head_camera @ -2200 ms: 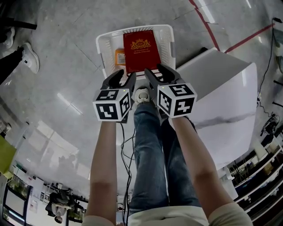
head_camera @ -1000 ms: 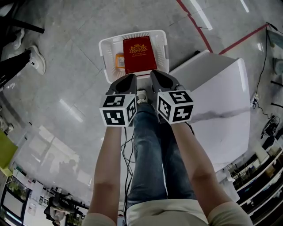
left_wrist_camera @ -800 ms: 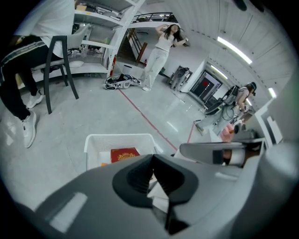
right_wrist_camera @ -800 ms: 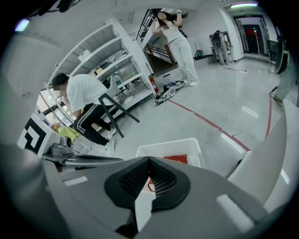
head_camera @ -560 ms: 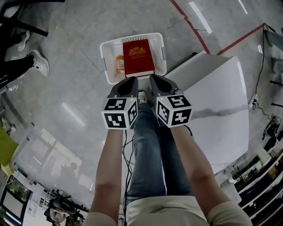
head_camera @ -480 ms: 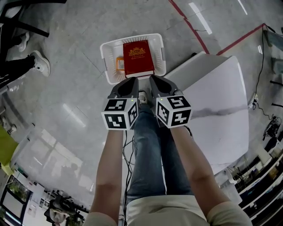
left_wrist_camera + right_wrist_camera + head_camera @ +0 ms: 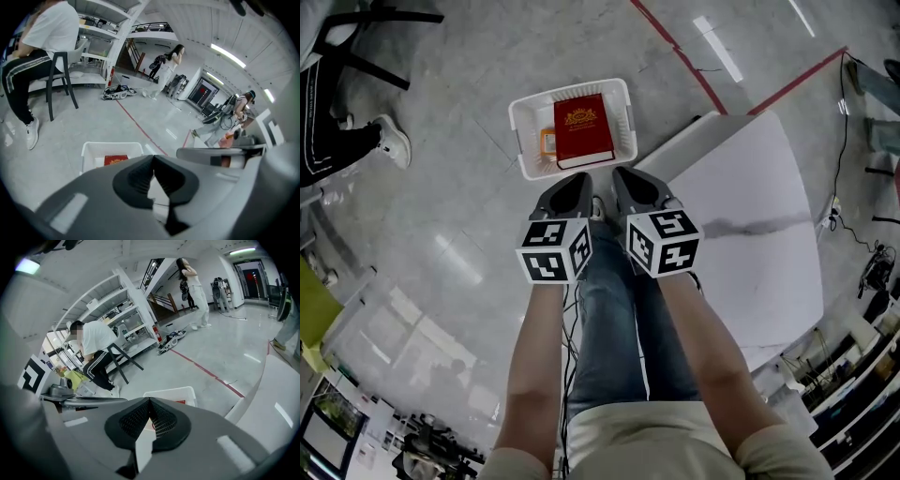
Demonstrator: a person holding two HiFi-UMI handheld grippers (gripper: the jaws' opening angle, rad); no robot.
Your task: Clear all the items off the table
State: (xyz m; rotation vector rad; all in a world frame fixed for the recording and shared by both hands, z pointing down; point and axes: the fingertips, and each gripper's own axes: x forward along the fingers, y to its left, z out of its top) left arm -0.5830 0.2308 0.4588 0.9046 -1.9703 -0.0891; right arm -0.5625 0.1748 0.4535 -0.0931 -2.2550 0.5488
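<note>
A red book (image 7: 582, 129) with a gold crest lies in the white basket (image 7: 524, 121) on the floor, beside a small orange packet (image 7: 547, 142). My left gripper (image 7: 577, 184) and right gripper (image 7: 622, 178) hang side by side above the basket's near edge, both shut with nothing between their jaws. In the left gripper view the basket (image 7: 89, 152) and the book (image 7: 115, 160) show just beyond the closed jaws (image 7: 153, 157). The right gripper view has the basket (image 7: 171, 393) behind its closed jaws (image 7: 149, 399). The white table (image 7: 750, 225) stands to the right with a bare top.
A seated person (image 7: 35, 56) on a dark chair is at the left, a shoe (image 7: 395, 141) near the basket. Red tape lines (image 7: 680, 56) cross the grey floor. Cables (image 7: 853, 225) run past the table's far side. Shelving (image 7: 119, 310) and other people (image 7: 192, 287) stand further off.
Both grippers have risen together, and the basket with the book looks smaller and farther below them. Over two seconds ago their jaws stood open at the book; now they are shut.
</note>
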